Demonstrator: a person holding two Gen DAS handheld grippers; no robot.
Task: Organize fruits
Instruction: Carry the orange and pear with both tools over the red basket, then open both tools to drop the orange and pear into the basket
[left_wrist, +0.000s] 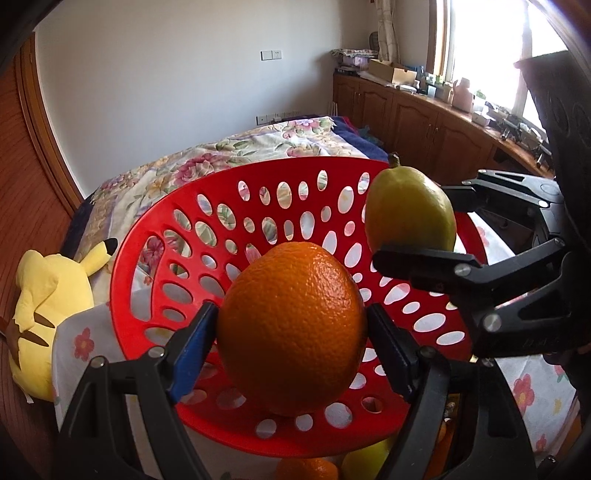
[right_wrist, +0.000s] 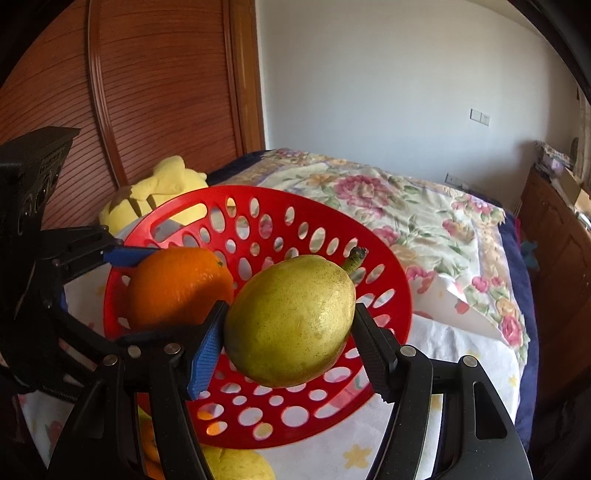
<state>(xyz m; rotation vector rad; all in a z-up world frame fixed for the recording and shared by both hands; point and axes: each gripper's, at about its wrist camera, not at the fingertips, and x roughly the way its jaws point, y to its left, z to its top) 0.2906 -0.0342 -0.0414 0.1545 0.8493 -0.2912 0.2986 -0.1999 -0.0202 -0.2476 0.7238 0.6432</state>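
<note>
My left gripper (left_wrist: 291, 332) is shut on an orange (left_wrist: 291, 325) and holds it over the red perforated basket (left_wrist: 155, 236). My right gripper (right_wrist: 290, 336) is shut on a yellow-green pear (right_wrist: 291, 321) with a short stem and holds it over the same basket (right_wrist: 391, 266). In the left wrist view the pear (left_wrist: 410, 210) and the right gripper (left_wrist: 413, 225) are at the upper right. In the right wrist view the orange (right_wrist: 177, 284) and the left gripper (right_wrist: 129, 273) are at the left. The basket bottom under the fruit is mostly hidden.
The basket sits on a floral cloth (right_wrist: 424, 221) on a bed. A yellow plush toy (left_wrist: 48, 295) lies at the left by a wooden door (right_wrist: 147, 92). More oranges (left_wrist: 306, 469) and yellow fruit (right_wrist: 236, 465) lie below the basket's near rim. Wooden cabinets (left_wrist: 424, 125) stand at right.
</note>
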